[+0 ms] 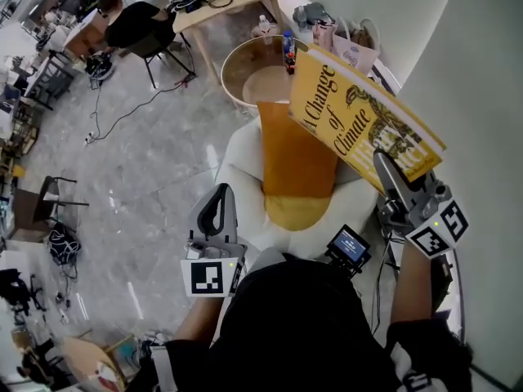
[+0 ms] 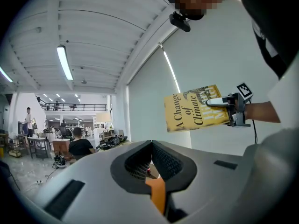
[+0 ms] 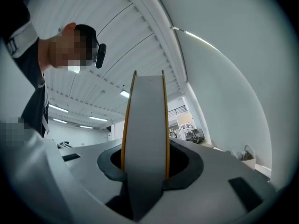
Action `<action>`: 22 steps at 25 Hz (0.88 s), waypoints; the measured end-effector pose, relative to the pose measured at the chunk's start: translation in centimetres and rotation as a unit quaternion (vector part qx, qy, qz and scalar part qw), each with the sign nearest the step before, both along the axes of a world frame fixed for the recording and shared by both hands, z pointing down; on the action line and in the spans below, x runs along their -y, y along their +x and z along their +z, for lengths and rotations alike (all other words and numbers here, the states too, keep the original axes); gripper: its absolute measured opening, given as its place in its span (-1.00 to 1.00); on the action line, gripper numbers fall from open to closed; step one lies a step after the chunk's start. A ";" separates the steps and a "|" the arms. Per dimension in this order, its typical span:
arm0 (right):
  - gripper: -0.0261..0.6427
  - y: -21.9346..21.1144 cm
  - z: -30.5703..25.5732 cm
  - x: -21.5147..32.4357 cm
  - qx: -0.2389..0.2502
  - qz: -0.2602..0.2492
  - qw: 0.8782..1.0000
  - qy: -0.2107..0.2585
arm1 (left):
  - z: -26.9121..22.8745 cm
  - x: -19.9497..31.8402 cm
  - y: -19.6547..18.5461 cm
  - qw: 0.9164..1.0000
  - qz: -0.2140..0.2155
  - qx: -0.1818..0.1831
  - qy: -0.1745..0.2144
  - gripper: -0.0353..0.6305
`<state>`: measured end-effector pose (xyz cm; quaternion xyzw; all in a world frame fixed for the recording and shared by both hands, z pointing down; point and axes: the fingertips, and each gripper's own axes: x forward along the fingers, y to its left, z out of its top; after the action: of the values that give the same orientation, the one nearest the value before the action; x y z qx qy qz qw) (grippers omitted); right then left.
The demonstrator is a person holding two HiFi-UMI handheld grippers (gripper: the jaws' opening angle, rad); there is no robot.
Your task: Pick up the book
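— Right gripper view: our right claw (image 3: 145,169) pinches the yellow book (image 3: 145,120) by its edge.
— Yes, we see it held aloft, right of the orange cushion (image 1: 296,158); our left claw (image 1: 221,194) is pressed together, empty.

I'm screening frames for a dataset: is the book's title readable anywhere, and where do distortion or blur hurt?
Head view: book sharp, title readable, glare streaks on the floor. Left gripper view: fisheye bends the ceiling, corners dark, title small yet readable. Right gripper view: only the book's page edge, very close, no title showing.
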<state>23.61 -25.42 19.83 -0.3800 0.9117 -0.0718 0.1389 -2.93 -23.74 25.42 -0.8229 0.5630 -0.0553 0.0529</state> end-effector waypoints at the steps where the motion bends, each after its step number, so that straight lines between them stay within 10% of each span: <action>1: -0.47 0.0 -0.4 -0.9 0.019 -0.001 1.000 0.000 | -0.2 -0.6 -0.2 1.000 -0.002 0.002 0.000 -0.86; 22: -0.47 -0.1 -0.1 -1.9 0.078 0.008 0.997 0.004 | -0.2 -0.2 0.9 1.000 0.004 -0.006 -0.003 -0.86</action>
<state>23.50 -23.52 19.70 -0.3801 0.8951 -0.0964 0.2120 -2.06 -23.55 25.18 -0.8259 0.5595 -0.0519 0.0468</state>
